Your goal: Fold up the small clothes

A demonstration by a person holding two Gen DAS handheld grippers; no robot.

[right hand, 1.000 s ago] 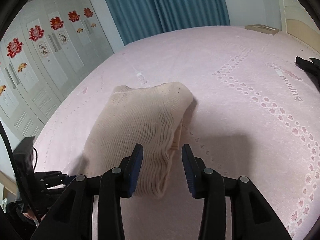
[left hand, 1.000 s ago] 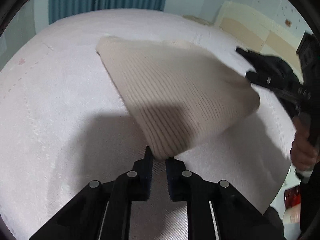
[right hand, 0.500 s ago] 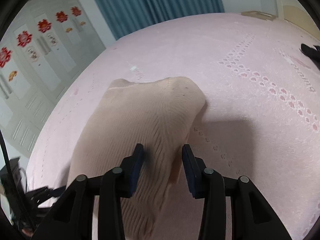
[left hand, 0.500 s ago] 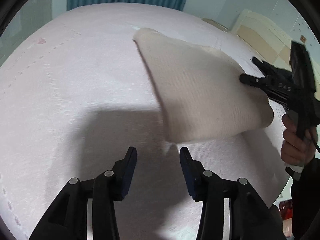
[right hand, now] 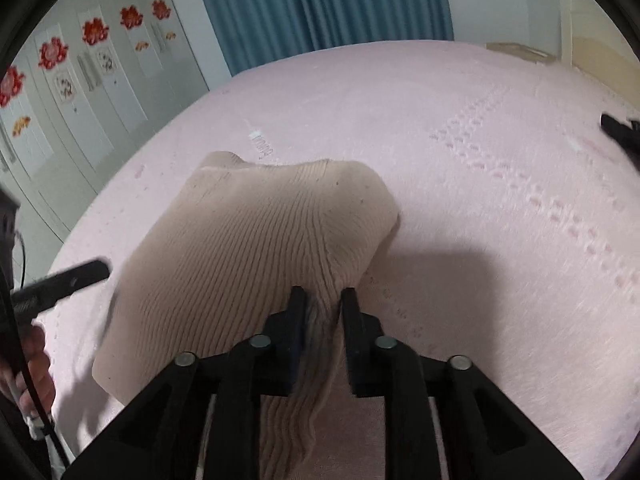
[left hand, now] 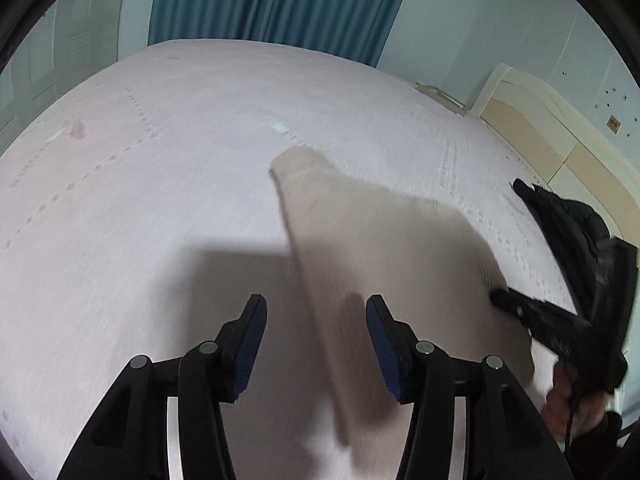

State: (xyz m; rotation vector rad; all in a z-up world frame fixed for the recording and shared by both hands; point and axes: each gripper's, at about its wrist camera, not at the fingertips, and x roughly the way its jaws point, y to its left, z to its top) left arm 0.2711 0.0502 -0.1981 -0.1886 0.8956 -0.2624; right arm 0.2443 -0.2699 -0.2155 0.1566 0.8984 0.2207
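A wide bed (left hand: pixel 168 184) fills both views, covered in a pale pink spread (right hand: pixel 480 208) with rows of small embossed dots. A teal curtain (left hand: pixel 280 0) hangs behind its far edge. White wardrobe doors (right hand: pixel 92 88) with red flower stickers (right hand: pixel 52 52) stand along the left wall in the right wrist view. A cream headboard (left hand: pixel 560 140) rises at the right of the bed, and a black garment (left hand: pixel 576 232) lies heaped on the spread just in front of it.
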